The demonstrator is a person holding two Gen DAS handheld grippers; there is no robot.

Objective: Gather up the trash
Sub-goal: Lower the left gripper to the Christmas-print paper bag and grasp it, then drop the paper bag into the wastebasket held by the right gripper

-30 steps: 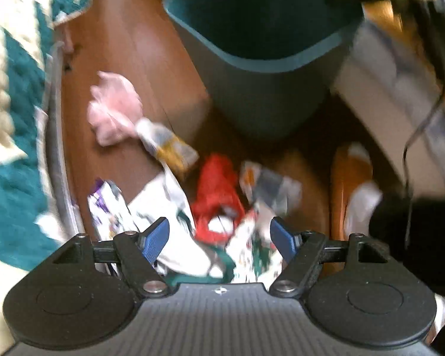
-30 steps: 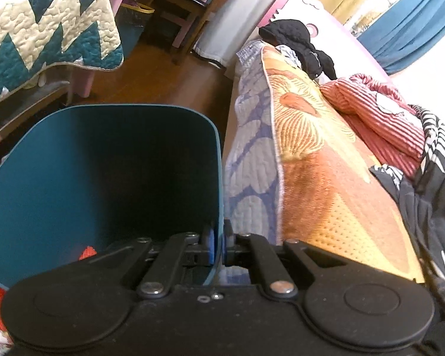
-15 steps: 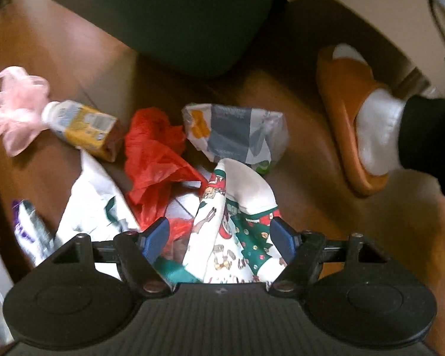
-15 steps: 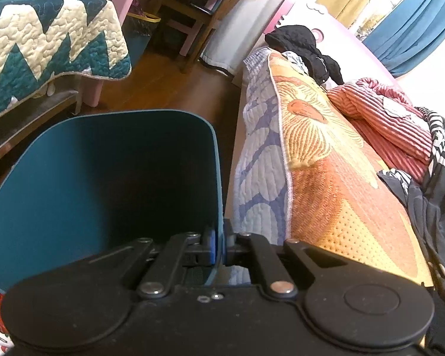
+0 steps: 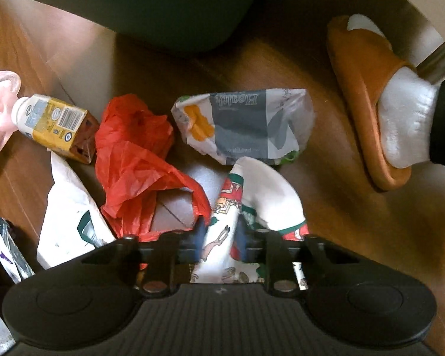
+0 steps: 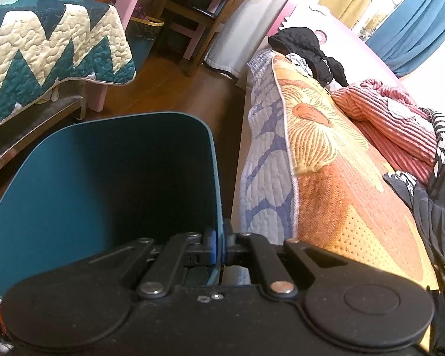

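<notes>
On a wooden floor [image 5: 326,195] strewn with litter, a red plastic bag [image 5: 133,160] lies left of a printed paper wrapper [image 5: 252,201]. The left gripper [image 5: 221,238] is closing its jaws around that wrapper. The right gripper [image 6: 219,241] is clamped on the teal bin's rim [image 6: 215,178], beside a bed [image 6: 326,178].

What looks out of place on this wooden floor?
Litter lies scattered before the teal plastic bin instead of inside it: a crumpled red plastic bag, a small yellow-labelled bottle lying on its side, a crumpled grey-and-white printed wrapper.
</notes>
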